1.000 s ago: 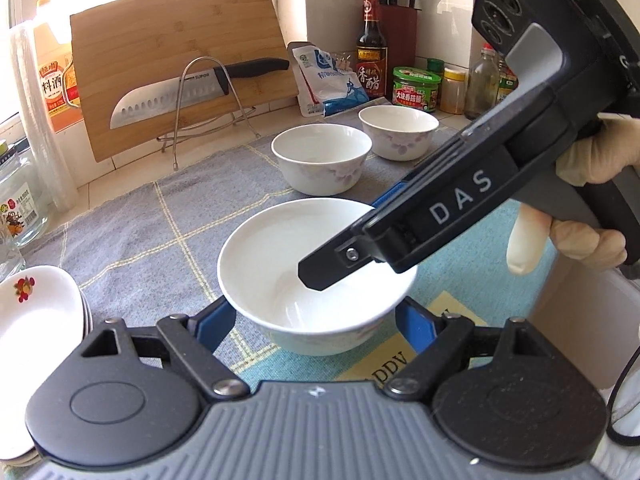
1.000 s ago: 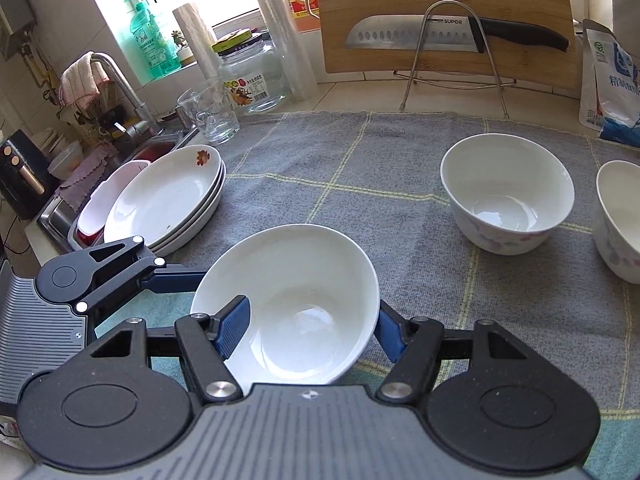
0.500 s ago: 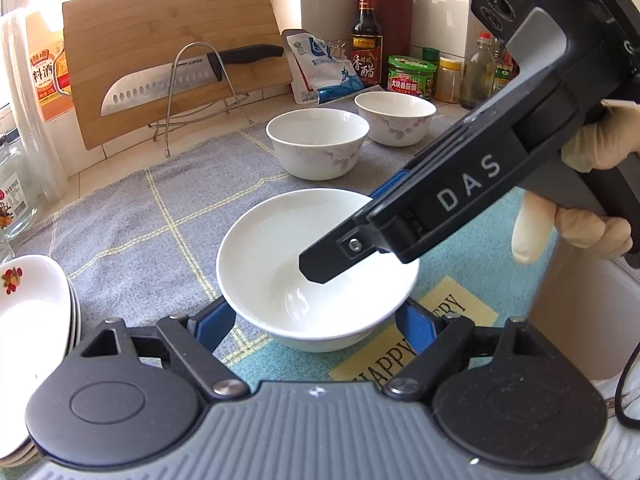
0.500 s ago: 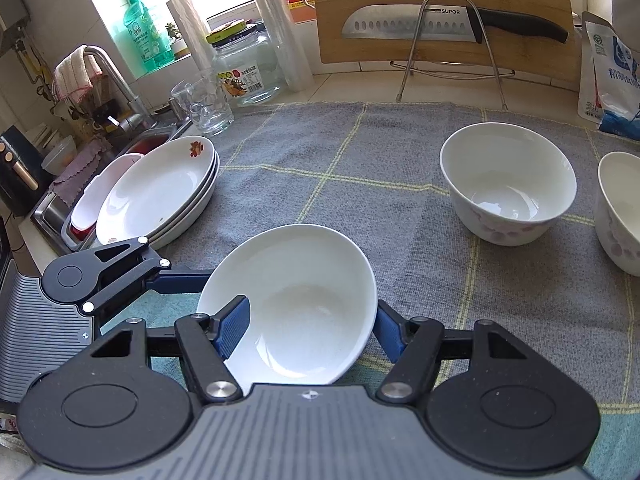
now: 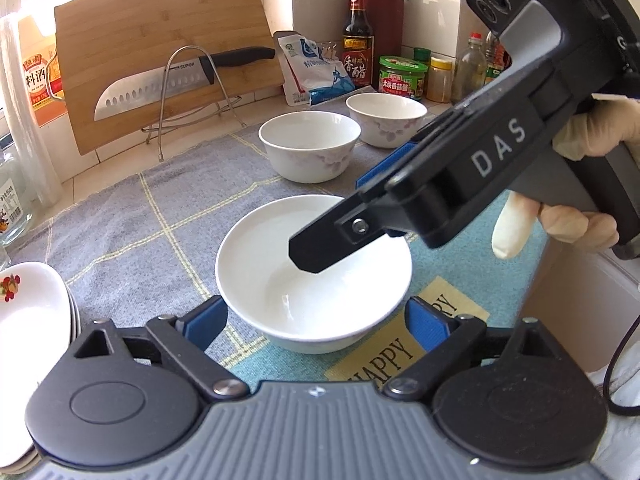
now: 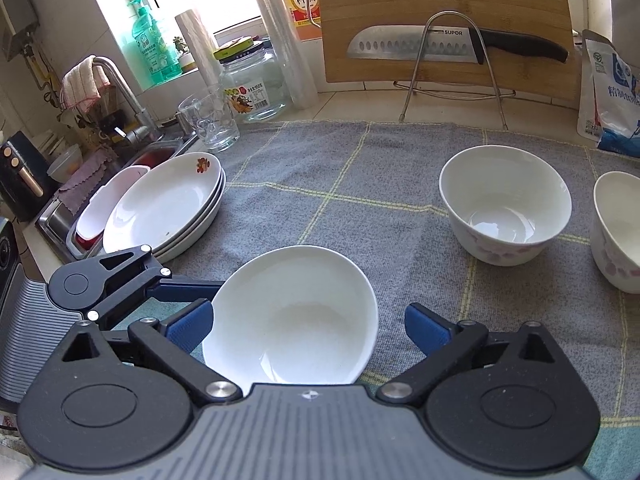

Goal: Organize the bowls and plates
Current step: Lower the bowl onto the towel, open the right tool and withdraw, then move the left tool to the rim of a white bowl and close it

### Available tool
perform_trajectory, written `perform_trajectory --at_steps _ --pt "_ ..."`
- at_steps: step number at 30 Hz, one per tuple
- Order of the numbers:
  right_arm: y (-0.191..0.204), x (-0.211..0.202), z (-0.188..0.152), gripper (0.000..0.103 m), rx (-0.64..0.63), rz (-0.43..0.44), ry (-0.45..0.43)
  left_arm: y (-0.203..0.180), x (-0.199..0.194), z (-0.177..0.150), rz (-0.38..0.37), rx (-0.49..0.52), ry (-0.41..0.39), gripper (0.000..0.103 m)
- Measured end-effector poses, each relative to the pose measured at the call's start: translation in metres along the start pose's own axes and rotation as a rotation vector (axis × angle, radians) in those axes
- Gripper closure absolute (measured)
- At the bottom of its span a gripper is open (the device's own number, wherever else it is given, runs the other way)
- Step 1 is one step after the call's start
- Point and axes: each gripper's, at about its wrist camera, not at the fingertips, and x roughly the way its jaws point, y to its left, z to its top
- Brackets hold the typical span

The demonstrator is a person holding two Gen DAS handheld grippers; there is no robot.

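Observation:
A plain white bowl sits on the cloth between my two grippers; it also shows in the right wrist view. My left gripper is open, its blue pads on either side of the bowl's near wall. My right gripper is open around the same bowl from the other side; one of its fingers reaches over the bowl's inside. Two flowered bowls stand apart further back. A stack of white plates lies at the left.
A grey checked cloth covers the counter. A cutting board and a knife on a wire rack stand at the back. A glass jar, a glass, the sink, bottles and jars surround it.
The right gripper's jaws have opened wider around the white bowl. The left wrist view has shifted a little closer and to the right. The bowl stays on the cloth.

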Motion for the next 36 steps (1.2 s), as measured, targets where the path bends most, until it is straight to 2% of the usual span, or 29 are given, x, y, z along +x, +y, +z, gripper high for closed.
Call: perform_trajectory --at_steps 10,14,18,21,26,30,36 --pt "-0.005 -0.016 0.007 0.000 -0.049 -0.059 -0.050 0.008 -0.019 0.016 -0.048 0.021 0.024 0.006" --pt "-0.015 -0.027 0.010 0.000 -0.064 -0.124 -0.093 0.015 -0.023 0.032 -0.043 0.014 0.006 0.004" --pt "-0.028 -0.033 0.010 0.000 -0.089 -0.239 -0.118 0.023 -0.020 0.049 -0.043 -0.005 -0.013 0.003" --pt "-0.040 -0.034 0.008 0.000 -0.080 -0.277 -0.131 0.031 -0.012 0.066 -0.046 -0.034 -0.021 0.003" --pt "-0.053 -0.028 0.003 0.000 -0.101 -0.350 -0.129 0.035 0.010 0.093 -0.001 0.004 -0.033 0.003" --pt "-0.062 -0.023 0.003 0.000 -0.099 -0.338 -0.122 0.032 0.030 0.111 0.022 0.041 -0.042 0.003" --pt "-0.078 -0.014 0.003 0.000 -0.072 -0.315 -0.123 0.033 0.069 0.132 0.006 0.044 -0.018 0.003"
